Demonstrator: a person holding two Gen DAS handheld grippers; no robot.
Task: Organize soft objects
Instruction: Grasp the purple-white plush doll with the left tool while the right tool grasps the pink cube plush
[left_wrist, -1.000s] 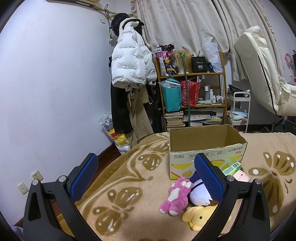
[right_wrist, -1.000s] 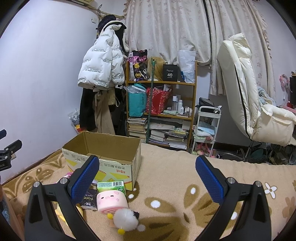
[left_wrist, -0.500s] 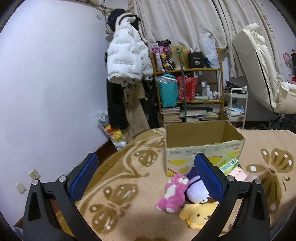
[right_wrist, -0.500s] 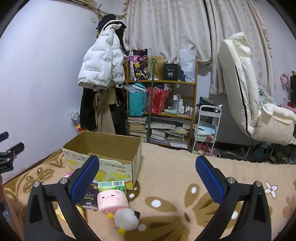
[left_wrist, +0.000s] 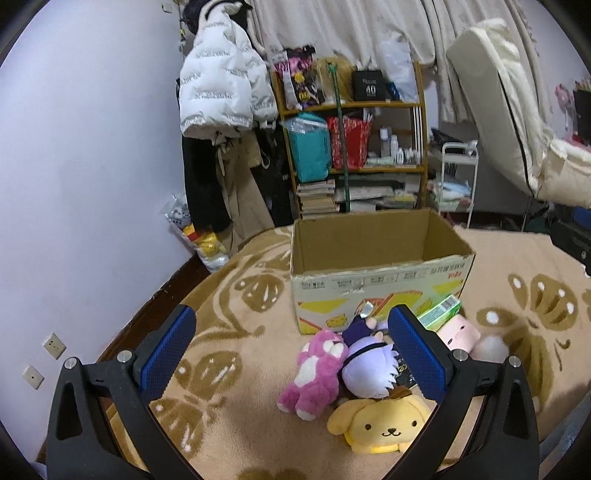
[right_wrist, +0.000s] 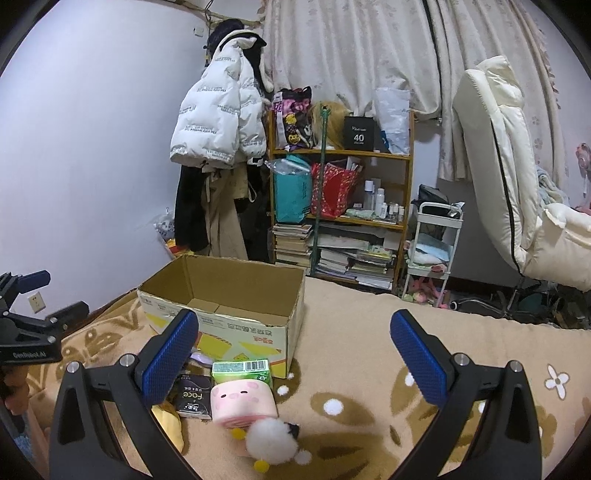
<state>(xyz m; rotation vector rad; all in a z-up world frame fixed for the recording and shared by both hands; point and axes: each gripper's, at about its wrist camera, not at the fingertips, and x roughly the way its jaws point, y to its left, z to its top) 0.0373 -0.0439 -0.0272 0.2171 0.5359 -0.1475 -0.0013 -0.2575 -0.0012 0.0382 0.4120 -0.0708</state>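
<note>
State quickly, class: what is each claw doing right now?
Left claw: open, holding nothing, above the plush toys.
Right claw: open, holding nothing.

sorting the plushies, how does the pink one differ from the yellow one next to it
The pink plush is a full-bodied figure with white paws, lying stretched out; the yellow plush is a flat, rounded dog face with floppy ears and a brown cap. The pink plush lies nearer the cardboard box; the yellow plush lies closer to the camera. Both rest on the blanket, ungripped.
</note>
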